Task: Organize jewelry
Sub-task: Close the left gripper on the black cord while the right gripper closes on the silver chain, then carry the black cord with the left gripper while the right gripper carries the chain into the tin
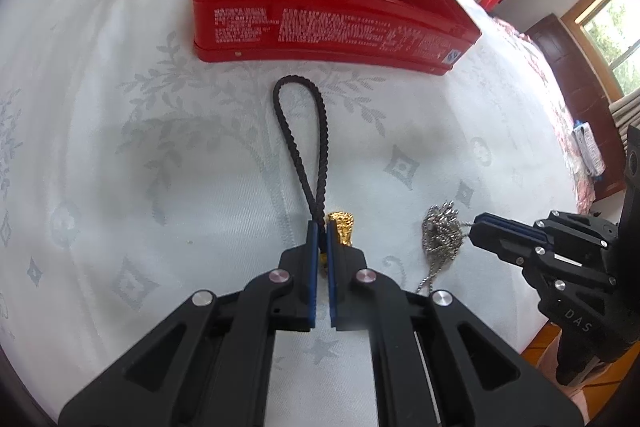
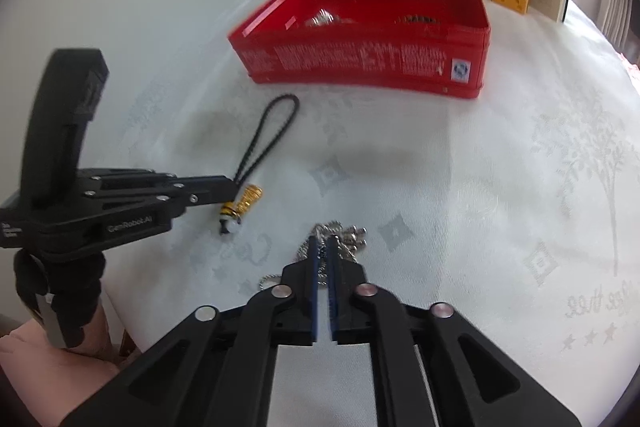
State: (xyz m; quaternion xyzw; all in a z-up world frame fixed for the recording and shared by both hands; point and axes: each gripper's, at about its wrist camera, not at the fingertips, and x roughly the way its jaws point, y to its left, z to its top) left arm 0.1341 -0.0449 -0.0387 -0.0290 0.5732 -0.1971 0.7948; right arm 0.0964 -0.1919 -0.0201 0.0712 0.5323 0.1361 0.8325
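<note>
While both grippers sit low on the white tablecloth in front of the red tin, each pinches a separate piece. Left gripper: fingers pressed nearly together on the black cord charm at its gold bead, loop trailing toward the tin. Right gripper: fingers closed on the silver chain, bunched in front of the tin. Tin already holds some jewelry.

Risks, as judged: the chain hangs slack and may slip through or snag the cloth on lift. The cord loop could catch the tin's near wall. Arms close together; they may collide.
</note>
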